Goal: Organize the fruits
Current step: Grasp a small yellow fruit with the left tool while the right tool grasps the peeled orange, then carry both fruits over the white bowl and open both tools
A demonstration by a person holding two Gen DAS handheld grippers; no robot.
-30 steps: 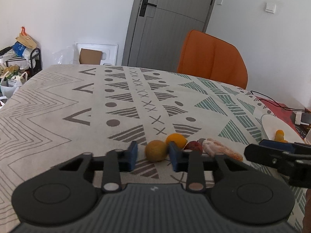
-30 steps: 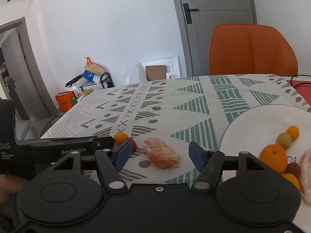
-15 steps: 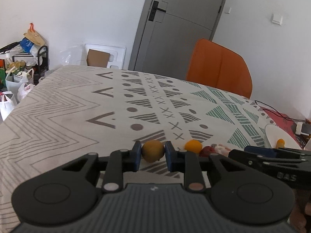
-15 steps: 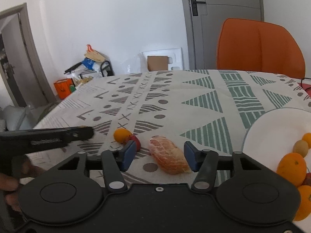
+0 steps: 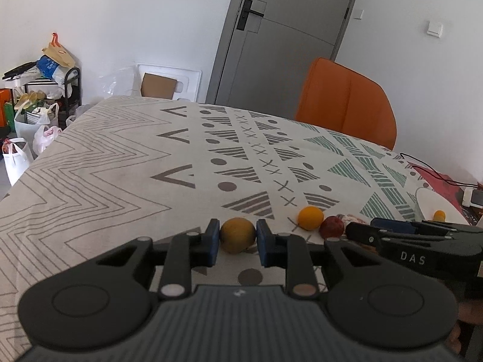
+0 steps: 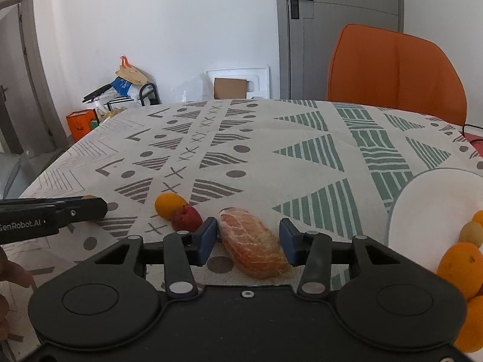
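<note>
Fruit lies scattered on the patterned cloth of the desk (image 5: 105, 181). The left gripper (image 5: 236, 238) has its fingers closed narrow on a dull yellow round fruit (image 5: 237, 234). The right gripper (image 6: 248, 241) straddles a peeled citrus piece (image 6: 252, 249); its left pad seems to touch it, the right pad stands just clear. A small orange (image 6: 169, 204) and red fruit (image 6: 187, 218) sit touching, left of that. More fruit rests on the white plate (image 6: 422, 205).
</note>
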